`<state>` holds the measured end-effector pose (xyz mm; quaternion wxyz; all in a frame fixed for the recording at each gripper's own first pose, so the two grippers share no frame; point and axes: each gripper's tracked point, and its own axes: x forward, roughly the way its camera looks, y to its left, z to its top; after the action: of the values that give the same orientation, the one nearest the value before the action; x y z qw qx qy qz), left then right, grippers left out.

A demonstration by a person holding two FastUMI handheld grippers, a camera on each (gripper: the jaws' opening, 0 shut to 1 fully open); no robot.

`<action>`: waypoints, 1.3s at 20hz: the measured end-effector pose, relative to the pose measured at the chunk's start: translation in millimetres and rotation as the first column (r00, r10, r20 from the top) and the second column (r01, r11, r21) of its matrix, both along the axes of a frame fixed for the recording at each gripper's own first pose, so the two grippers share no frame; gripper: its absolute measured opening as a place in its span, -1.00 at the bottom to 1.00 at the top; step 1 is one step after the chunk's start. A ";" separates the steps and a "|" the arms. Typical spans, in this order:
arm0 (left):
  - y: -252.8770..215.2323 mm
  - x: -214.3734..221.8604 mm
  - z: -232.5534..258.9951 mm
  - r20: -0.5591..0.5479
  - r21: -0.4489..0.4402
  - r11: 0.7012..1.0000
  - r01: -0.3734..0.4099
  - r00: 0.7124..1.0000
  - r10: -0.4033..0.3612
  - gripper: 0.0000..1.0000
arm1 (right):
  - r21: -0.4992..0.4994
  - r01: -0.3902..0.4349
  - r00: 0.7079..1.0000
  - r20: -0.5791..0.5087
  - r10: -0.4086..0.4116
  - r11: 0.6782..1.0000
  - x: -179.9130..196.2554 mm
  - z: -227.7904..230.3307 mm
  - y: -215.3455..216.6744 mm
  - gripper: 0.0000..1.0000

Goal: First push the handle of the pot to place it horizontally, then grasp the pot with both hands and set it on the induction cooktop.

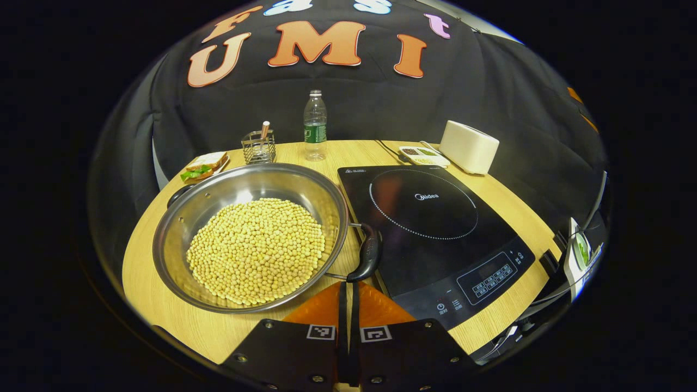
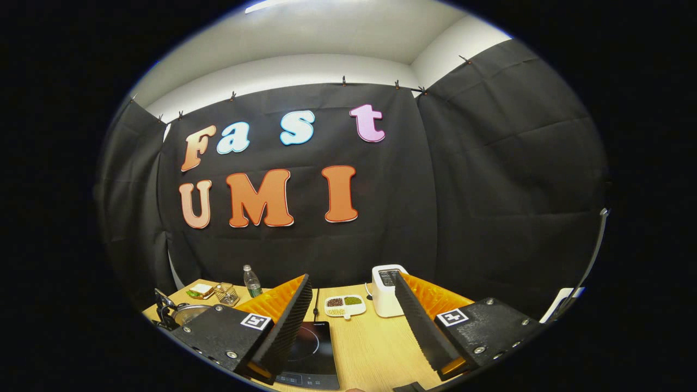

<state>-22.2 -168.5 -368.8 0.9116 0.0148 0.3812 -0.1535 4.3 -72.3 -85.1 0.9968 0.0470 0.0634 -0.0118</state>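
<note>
A wide steel pot (image 1: pixel 250 239) is seen on the wooden table (image 1: pixel 158 305) in the left gripper view, just left of the black induction cooktop (image 1: pixel 430 228) and not on it. The pot's bottom is covered by a layer of pale yellow beans (image 1: pixel 256 250). A black side handle (image 1: pixel 368 253) is carried on the pot's right rim, lying over the cooktop's left edge; a second dark handle (image 1: pixel 179 194) can be made out at the far left rim.

The left gripper (image 1: pixel 348 305) is held low in front of the pot, its two fingers brought together with only a thin dark slit between them and nothing clamped; their tips lie just short of the black handle (contact cannot be judged).

Along the table's far edge, a wire basket (image 1: pixel 258 147) with a stick-like item standing in it, a clear water bottle (image 1: pixel 315 126), a plate with a sandwich and greens (image 1: pixel 204 166), a small divided dish (image 1: pixel 423 155) with dark, green and pale fillings, and a white toaster (image 1: pixel 468 146) are set.

In the right gripper view, the right gripper (image 2: pixel 354 321) is raised above the table with its ribbed fingers spread wide apart and nothing between them. Beneath it the cooktop (image 2: pixel 310 348) is seen, with the divided dish (image 2: pixel 344 306) and toaster (image 2: pixel 385 288) beyond, and the pot (image 2: pixel 188 313) at the far left.
</note>
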 end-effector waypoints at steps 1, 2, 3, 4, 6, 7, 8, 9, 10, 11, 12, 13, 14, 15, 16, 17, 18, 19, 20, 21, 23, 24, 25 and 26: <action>-1.3 2.6 -0.5 0.001 0.002 1.000 0.001 1.000 -0.001 -0.96 | 0.000 0.005 1.000 -0.001 -0.005 1.000 0.7 -1.4 -2.9 0.90; -3.1 5.2 -1.7 0.000 0.003 1.000 0.003 1.000 -0.003 -0.96 | 0.001 0.009 1.000 -0.003 -0.009 1.000 2.5 -3.2 -5.7 0.90; -3.8 6.7 -1.6 0.000 0.004 1.000 0.003 1.000 -0.003 -0.96 | 0.004 0.013 1.000 -0.006 -0.012 1.000 4.0 -3.9 -8.3 0.90; -6.0 8.1 -1.5 0.001 0.006 1.000 0.004 1.000 -0.004 -0.96 | 0.006 0.015 1.000 -0.010 -0.015 1.000 4.9 -5.8 -9.5 0.90; -8.5 12.1 -3.1 0.003 0.007 1.000 0.004 1.000 -0.004 -0.96 | 0.006 0.019 1.000 -0.018 -0.019 1.000 7.1 -9.8 -11.9 0.90; -9.0 13.9 -2.7 0.004 0.009 1.000 0.005 1.000 -0.005 -0.96 | 0.005 0.021 1.000 -0.022 -0.021 1.000 8.8 -11.8 -13.8 0.90; -10.3 15.8 -3.4 0.005 0.011 1.000 0.006 1.000 -0.006 -0.96 | 0.005 0.024 0.999 -0.024 -0.024 1.000 9.8 -13.2 -15.9 0.90; -11.6 18.5 -3.2 0.006 0.012 1.000 0.006 1.000 -0.006 -0.96 | 0.005 0.026 0.999 -0.027 -0.026 1.000 11.2 -14.5 -17.9 0.90; -12.6 20.3 -4.5 0.007 0.014 1.000 0.006 1.000 -0.006 -0.96 | 0.005 0.027 0.999 -0.030 -0.027 1.000 12.2 -16.6 -17.7 0.90; -14.1 22.9 -4.2 0.008 0.016 1.000 0.007 1.000 -0.008 -0.96 | 0.005 0.029 0.999 -0.032 -0.029 1.000 14.0 -18.4 -18.2 0.90; -16.1 26.1 -5.8 0.009 0.017 1.000 0.009 1.000 -0.009 -0.96 | 0.005 0.031 0.999 -0.036 -0.031 1.000 15.1 -18.8 -19.5 0.90; -16.8 28.7 -6.0 0.009 0.016 1.000 0.010 1.000 -0.010 -0.96 | 0.004 0.029 0.999 -0.037 -0.029 1.000 16.7 -20.5 -20.1 0.90; -17.8 30.1 -6.1 0.008 0.014 1.000 0.009 1.000 -0.009 -0.95 | 0.000 0.029 0.999 -0.040 -0.029 1.000 17.9 -22.9 -20.6 0.90; -19.1 33.2 -6.6 0.008 0.014 1.000 0.008 1.000 -0.008 -0.96 | -0.005 0.034 0.998 -0.043 -0.034 0.999 19.5 -24.2 -22.3 0.90; -20.0 37.6 -8.0 0.010 0.013 1.000 0.008 1.000 -0.008 -0.95 | -0.009 0.036 0.998 -0.044 -0.036 0.999 21.4 -24.7 -23.2 0.90; -20.9 40.2 -8.2 0.009 0.013 1.000 0.008 1.000 -0.009 -0.95 | -0.011 0.036 0.998 -0.047 -0.037 0.999 21.6 -26.5 -23.1 0.90; -22.1 42.1 -9.2 0.010 0.013 1.000 0.009 1.000 -0.009 -0.95 | -0.009 0.036 0.998 -0.050 -0.036 0.999 22.8 -27.6 -22.5 0.90; -23.1 45.3 -9.5 0.012 0.015 1.000 0.011 1.000 -0.011 -0.95 | -0.007 0.034 0.998 -0.053 -0.034 0.999 24.0 -28.6 -22.0 0.90; -23.8 46.9 -10.1 0.013 0.017 1.000 0.013 1.000 -0.013 -0.95 | -0.005 0.033 0.998 -0.056 -0.033 0.999 25.8 -30.4 -21.4 0.90; -24.8 49.5 -9.9 0.015 0.019 1.000 0.014 1.000 -0.015 -0.95 | -0.007 0.034 0.998 -0.058 -0.034 0.999 28.0 -31.7 -21.5 0.90; -26.6 55.0 -11.3 0.016 0.017 1.000 0.017 1.000 -0.017 -0.96 | -0.013 0.037 0.997 -0.065 -0.037 0.999 30.7 -35.2 -22.2 0.90; -28.3 57.2 -11.8 0.016 0.016 1.000 0.018 1.000 -0.019 -0.96 | -0.012 0.038 0.997 -0.069 -0.039 0.999 32.9 -36.0 -22.7 0.90; -28.4 58.8 -10.9 0.019 0.019 1.000 0.021 1.000 -0.022 -0.96 | -0.011 0.039 0.997 -0.072 -0.040 0.999 34.6 -36.6 -22.6 0.90; -29.4 61.4 -12.0 0.021 0.023 0.999 0.025 0.999 -0.026 -0.96 | -0.010 0.041 0.996 -0.074 -0.042 0.999 36.0 -37.9 -22.5 0.90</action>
<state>39.3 -197.9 -380.8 0.9133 0.0316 0.3729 -0.1605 40.3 -94.8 -123.0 0.9935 0.0437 0.0994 -0.0346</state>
